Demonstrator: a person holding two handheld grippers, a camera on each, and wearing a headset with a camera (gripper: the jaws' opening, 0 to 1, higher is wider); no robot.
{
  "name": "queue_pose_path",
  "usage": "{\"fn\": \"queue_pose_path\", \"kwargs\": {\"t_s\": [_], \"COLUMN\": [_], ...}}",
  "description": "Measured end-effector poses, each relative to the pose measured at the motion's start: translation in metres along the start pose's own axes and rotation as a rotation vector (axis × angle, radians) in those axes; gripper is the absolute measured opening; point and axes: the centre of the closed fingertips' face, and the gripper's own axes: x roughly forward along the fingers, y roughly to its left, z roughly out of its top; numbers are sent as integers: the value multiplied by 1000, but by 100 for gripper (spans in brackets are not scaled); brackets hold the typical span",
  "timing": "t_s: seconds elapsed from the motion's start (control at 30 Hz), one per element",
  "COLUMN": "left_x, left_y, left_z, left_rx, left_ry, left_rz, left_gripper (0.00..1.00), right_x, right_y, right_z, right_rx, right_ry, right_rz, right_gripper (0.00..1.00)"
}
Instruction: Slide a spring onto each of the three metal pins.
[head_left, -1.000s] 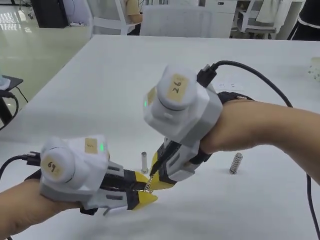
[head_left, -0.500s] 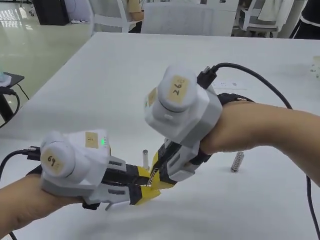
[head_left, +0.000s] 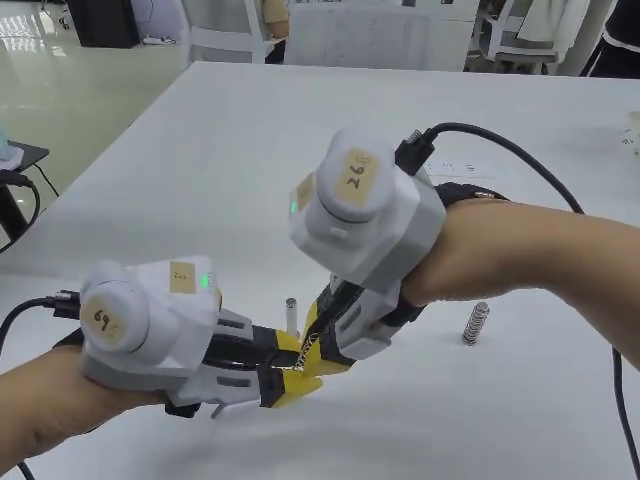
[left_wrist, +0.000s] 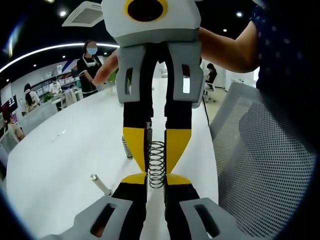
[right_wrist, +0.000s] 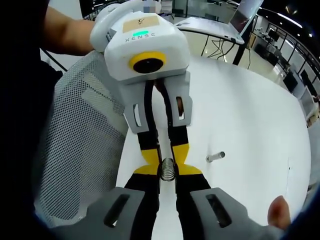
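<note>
I am holding the left tool (head_left: 288, 382) low over the white desk (head_left: 200, 180), and its yellow-tipped jaws are clenching the lower end of a small spring (head_left: 303, 362). The right tool (head_left: 312, 350) is reaching down from above and meeting it tip to tip, its jaws closing on the same spring from the other side (both pairs are standing only about as wide as the coil). In the left gripper view the spring is running lengthwise from my own jaws up between the opposing yellow tips. In the right gripper view it is showing more end-on in the narrow gap. The spring is hanging in the air between the two tools, clear of the desk. A bare metal pin (head_left: 291, 315) is standing upright on the desk just behind the joined tips. A second spring (head_left: 474, 325) is standing on end on the desk, well apart to the right.
</note>
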Motion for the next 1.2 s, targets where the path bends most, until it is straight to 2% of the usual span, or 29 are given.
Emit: {"fn": "queue_pose_path", "kwargs": {"t_s": [0.6,0.87,1.2], "left_x": [-9,-16,-22], "left_y": [8,10,13], "left_z": [-8,-17,-22], "left_rx": [-93,-127,-152], "left_ry": [10,14,9], "left_rz": [30,57,96], "left_gripper": [27,37,44], "right_x": [-3,-4,-3], "right_y": [-4,-6,-8], "right_z": [-10,-15,-16], "right_rx": [0,1,-4], "right_ry": [33,47,57], "right_rz": [-12,-15,-12], "right_gripper": [9,9,9]}}
